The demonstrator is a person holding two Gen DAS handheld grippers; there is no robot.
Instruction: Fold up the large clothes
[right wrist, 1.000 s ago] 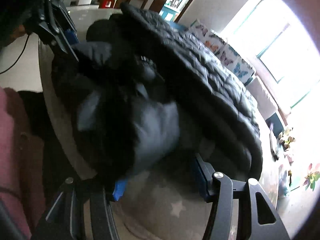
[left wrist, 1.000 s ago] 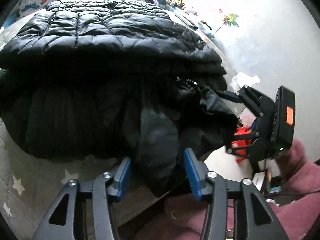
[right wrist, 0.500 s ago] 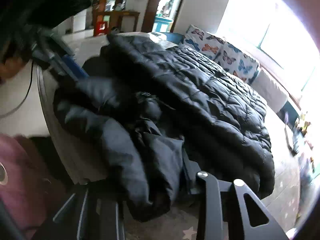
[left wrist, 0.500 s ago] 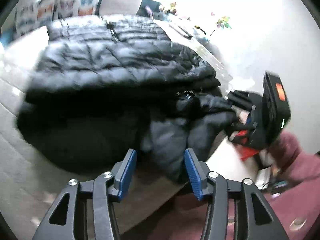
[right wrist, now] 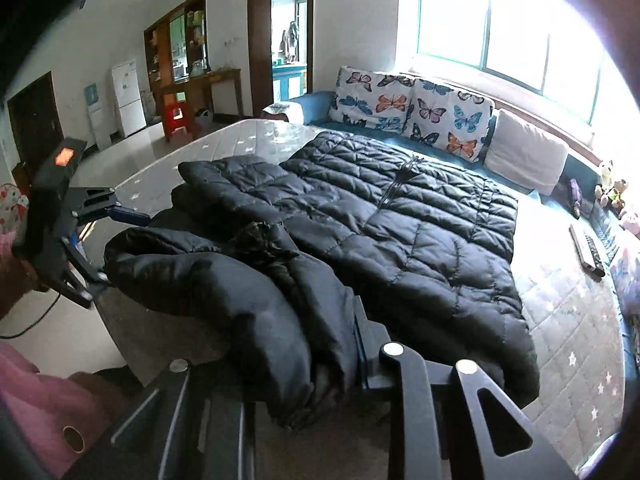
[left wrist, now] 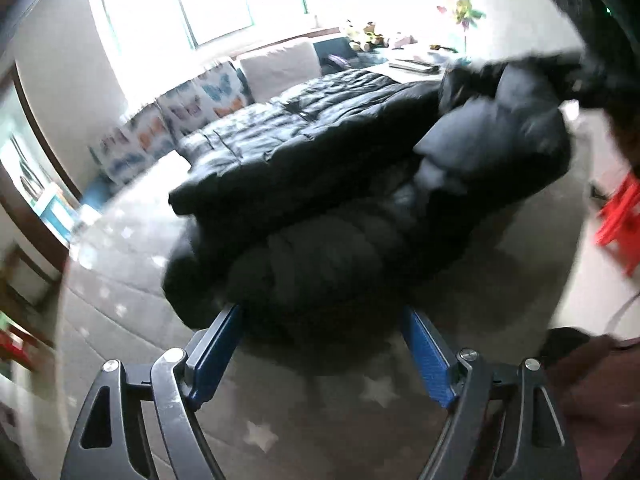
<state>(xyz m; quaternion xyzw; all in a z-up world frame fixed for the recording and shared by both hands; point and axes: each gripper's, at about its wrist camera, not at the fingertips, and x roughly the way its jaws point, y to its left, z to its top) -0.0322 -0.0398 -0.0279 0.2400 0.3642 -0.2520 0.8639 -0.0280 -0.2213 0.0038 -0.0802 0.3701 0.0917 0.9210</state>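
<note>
A large black quilted jacket [right wrist: 400, 216] lies spread on a mattress, zip up; it shows blurred in the left wrist view [left wrist: 320, 168]. My right gripper [right wrist: 288, 360] is closing, and its jaws pinch a bunched fold of the jacket's near end [right wrist: 248, 300]. That fold hangs raised at the upper right [left wrist: 512, 120] in the left wrist view. My left gripper [left wrist: 320, 310] is opening, jaws wide, pads bare. The jacket's near edge lies at its fingertips, apart from the pads. The left gripper [right wrist: 108, 244] also shows at the mattress's left edge.
The mattress [right wrist: 580, 320] has a grey star-print cover. Butterfly cushions [right wrist: 412, 108] line the sofa behind it. A remote control [right wrist: 586, 252] lies at the right edge. A red stool [left wrist: 620, 216] stands on the floor. A pink sleeve [right wrist: 40, 400] is at the lower left.
The left gripper spread wide and let go of the dark fabric, swinging left. The right gripper closed on the jacket's near fold and rose with it.
</note>
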